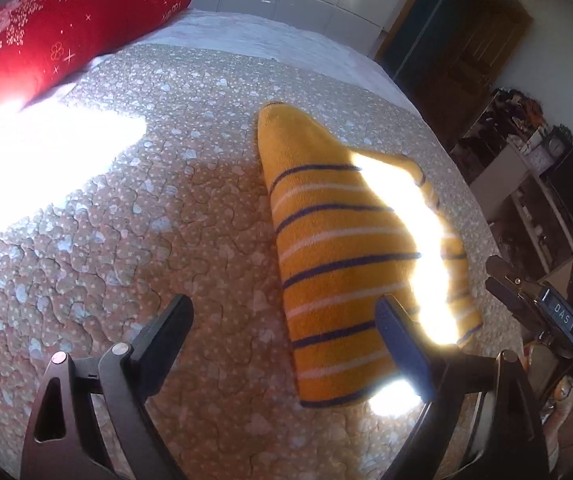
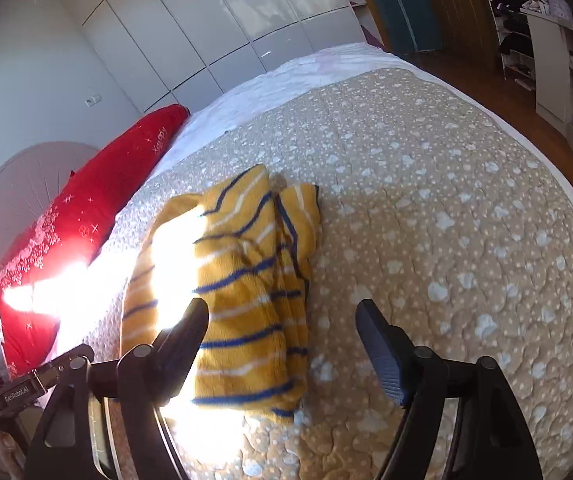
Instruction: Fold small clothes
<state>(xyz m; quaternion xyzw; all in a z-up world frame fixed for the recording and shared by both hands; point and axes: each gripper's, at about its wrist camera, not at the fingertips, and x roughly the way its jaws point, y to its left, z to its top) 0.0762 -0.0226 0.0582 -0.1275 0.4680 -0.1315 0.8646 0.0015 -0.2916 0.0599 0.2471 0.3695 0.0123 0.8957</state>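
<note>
Sweater (image 1: 338, 248), yellow with stripes, lies folded on the quilt (image 1: 146, 220), sun across it. Left gripper (image 1: 282, 324) and right gripper (image 2: 282, 324) both gape, empty. Red pillow (image 1: 58, 36) lies beyond. Only the right view shows the wardrobe (image 2: 214, 28).

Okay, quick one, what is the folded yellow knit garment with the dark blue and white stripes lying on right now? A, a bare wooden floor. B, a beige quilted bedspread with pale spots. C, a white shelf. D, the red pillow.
B: the folded yellow knit garment with dark blue and white stripes lies flat on the beige quilted bedspread with pale spots, apart from the red pillow.
</note>
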